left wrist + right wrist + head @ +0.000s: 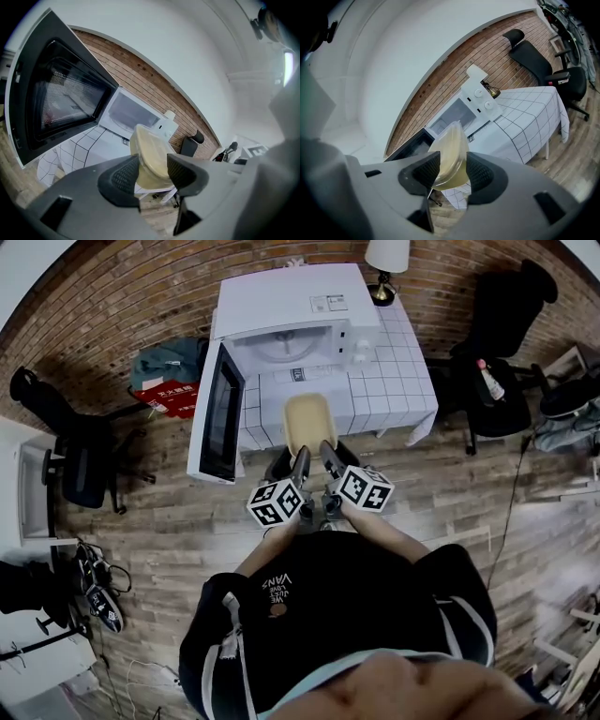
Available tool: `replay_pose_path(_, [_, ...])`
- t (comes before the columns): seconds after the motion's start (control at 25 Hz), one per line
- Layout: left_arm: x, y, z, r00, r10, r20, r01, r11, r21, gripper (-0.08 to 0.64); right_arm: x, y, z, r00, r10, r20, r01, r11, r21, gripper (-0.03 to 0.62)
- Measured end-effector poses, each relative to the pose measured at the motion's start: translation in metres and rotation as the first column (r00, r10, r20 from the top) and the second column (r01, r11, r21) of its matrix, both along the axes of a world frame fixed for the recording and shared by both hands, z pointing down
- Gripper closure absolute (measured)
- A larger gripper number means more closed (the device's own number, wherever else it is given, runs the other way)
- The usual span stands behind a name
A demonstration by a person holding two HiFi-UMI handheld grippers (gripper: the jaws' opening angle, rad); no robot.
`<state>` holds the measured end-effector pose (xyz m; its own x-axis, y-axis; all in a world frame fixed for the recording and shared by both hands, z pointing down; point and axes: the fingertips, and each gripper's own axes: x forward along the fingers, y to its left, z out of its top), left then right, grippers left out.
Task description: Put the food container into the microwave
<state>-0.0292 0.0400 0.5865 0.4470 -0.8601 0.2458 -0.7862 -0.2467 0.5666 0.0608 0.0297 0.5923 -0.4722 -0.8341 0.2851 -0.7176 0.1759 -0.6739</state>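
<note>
The food container (309, 422), a pale yellowish tub with a clear lid, hangs in the air just in front of the open microwave (291, 324). My left gripper (300, 461) and right gripper (327, 455) each clamp one near corner of it. In the left gripper view the container (150, 154) sits pinched between the pads of the left gripper (153, 172), with the cavity (131, 112) and the swung-out door (61, 103) beyond. In the right gripper view the right gripper (453, 172) squeezes the tub (451, 152) the same way.
The microwave stands on a table with a white checked cloth (398, 381); its door (220, 413) juts out to the left. A lamp (384, 263) stands behind. Black office chairs (497, 324) (75, 451) flank the table. A red bag (169, 395) lies on the floor.
</note>
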Motion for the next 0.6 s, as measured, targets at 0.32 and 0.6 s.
replay_pose_path(0.32, [-0.001, -0.022, 0.002, 1.0, 0.018, 0.005, -0.018, 1.0, -0.005, 0.367, 0.0, -0.021, 0.003, 1.0, 0.023, 0.003, -0.022, 1.0, -0.006, 0.433])
replay_pose_path(0.6, [-0.007, -0.053, 0.0, 0.999, 0.04, 0.001, -0.04, 0.999, -0.003, 0.367, -0.006, -0.051, 0.002, 0.999, 0.047, 0.001, -0.047, 0.999, -0.007, 0.433])
